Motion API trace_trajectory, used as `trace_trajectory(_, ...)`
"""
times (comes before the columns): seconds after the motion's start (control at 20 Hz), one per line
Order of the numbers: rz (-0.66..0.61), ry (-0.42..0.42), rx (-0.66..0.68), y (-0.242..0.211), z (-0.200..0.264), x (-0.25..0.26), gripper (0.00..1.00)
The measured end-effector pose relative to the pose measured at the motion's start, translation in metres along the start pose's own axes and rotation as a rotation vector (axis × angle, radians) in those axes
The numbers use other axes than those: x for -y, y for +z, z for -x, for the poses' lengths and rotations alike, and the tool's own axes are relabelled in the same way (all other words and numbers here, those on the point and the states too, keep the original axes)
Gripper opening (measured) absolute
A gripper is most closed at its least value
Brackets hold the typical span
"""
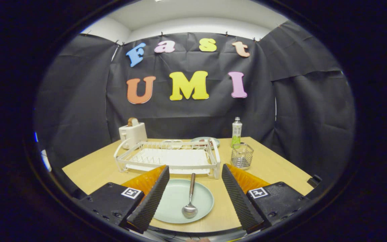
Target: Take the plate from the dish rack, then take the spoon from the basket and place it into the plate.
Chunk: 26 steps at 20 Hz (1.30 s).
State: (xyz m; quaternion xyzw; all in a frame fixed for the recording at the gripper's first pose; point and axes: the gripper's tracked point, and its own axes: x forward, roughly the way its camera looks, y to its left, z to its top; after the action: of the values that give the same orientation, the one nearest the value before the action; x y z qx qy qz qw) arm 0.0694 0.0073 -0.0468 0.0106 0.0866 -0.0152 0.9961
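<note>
Pale green round plate (183, 200) flat on the wooden desk (274, 168), shiny metal spoon (190, 201) lying in it. Hand-held gripper (193, 198) wide open, holding nothing. White wire dish rack (168, 158) and small wire basket (242, 156) beyond. Job looks done; next, just back away.

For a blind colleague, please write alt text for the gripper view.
A spoon lies in a pale green plate on the wooden table, between the open gripper fingers. Beyond stand an empty white dish rack, a wire basket, toaster and bottle.
</note>
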Motion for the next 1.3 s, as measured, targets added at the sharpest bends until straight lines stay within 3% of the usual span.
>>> trace_trajectory(0.75,0.011,0.001,0.095,0.066,0.09,0.004,1.0)
trace_trajectory(1.3,0.033,0.01,0.083,0.065,0.1,0.002,1.0)
